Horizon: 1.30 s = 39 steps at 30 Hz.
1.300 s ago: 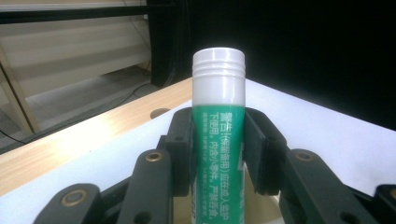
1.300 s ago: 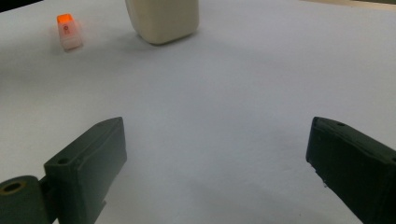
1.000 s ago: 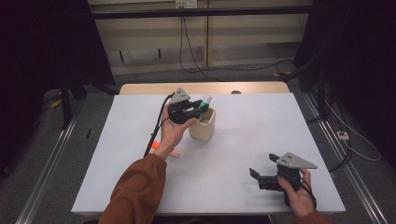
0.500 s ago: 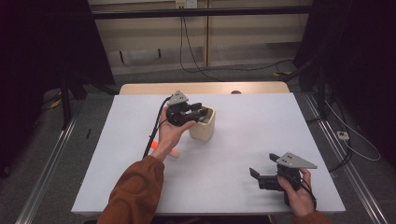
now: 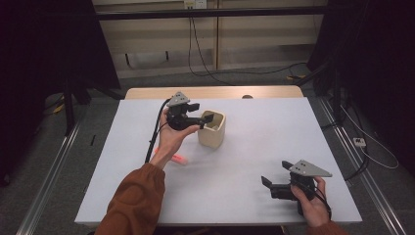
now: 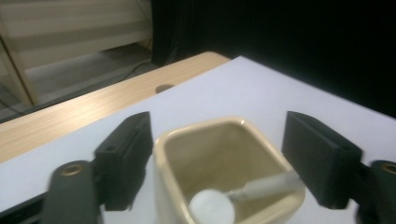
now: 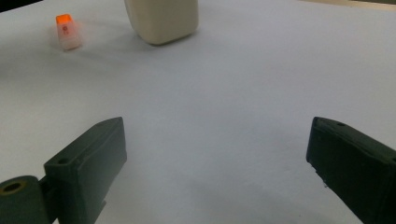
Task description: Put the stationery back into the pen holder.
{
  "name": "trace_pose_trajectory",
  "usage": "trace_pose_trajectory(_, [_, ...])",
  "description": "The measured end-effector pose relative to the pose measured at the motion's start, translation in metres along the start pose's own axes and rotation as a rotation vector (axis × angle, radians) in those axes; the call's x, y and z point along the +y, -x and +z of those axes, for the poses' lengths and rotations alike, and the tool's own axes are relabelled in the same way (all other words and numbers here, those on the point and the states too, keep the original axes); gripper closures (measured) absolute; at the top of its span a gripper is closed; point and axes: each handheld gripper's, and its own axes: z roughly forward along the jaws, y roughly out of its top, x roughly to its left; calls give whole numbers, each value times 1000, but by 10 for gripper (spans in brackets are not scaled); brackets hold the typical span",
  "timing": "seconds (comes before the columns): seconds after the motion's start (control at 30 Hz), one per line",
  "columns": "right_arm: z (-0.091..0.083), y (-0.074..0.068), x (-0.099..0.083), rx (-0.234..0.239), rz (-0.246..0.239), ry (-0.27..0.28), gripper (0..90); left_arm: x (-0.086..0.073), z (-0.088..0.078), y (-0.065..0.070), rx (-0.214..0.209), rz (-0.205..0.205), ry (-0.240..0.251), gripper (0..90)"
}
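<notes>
White marker dropped into the cup, one marker left.
Left tongs (image 6: 219,163) have just been opening, released above cream cup (image 5: 212,129) with the white marker (image 6: 247,193) inside; right tongs (image 5: 274,183) rest released; orange-capped marker (image 5: 177,158) remains on the surface (image 5: 254,147).

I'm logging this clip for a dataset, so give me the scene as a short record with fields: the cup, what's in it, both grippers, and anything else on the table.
cup: cream square cup, upright on the white table
in cup: white pen-like item, leaning inside, touched by neither jaw
left gripper: left gripper above the cup's mouth, jaws just opened, one on each side of the rim
right gripper: right gripper open, nothing between its jaws, low over the table near the front right
other: orange-tipped marker lying left of the cup
</notes>
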Motion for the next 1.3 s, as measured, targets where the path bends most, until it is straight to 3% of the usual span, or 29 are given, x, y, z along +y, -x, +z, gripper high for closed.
trace_pose_trajectory(0.1, [0, 0, 0, -1, 0, -1, 48, 0, -6, -3, 23, -7, -39, 123])
trace_pose_trajectory(0.2, [0, 0, 0, -1, 0, -1, 48, 1, -15, -9, 36, -30, -37, 79])
trace_pose_trajectory(0.27, [0, 0, 0, -1, 0, -1, 48, 1, -21, -13, 49, -17, -41, 57])
trace_pose_trajectory(0.6, [1, 0, 0, -3, 2, -4, 48, -12, -48, -23, 73, -32, -70, 53])
trace_pose_trajectory(0.93, [1, 0, 0, -4, 1, -5, 48, -25, -69, -20, 113, -12, -106, 54])
trace_pose_trajectory(1.0, [1, 0, 0, -4, 1, -4, 48, -28, -73, -20, 111, -18, -118, 55])
trace_pose_trajectory(1.07, [1, -1, 0, -5, 1, -4, 48, -32, -78, -22, 92, -52, -146, 56])
trace_pose_trajectory(1.13, [1, -1, 0, -6, 2, -3, 48, -41, -82, -23, 70, -93, -132, 56])
trace_pose_trajectory(1.3, [1, 0, 0, -8, 4, -5, 48, -55, -89, -26, 88, -78, -168, 73])
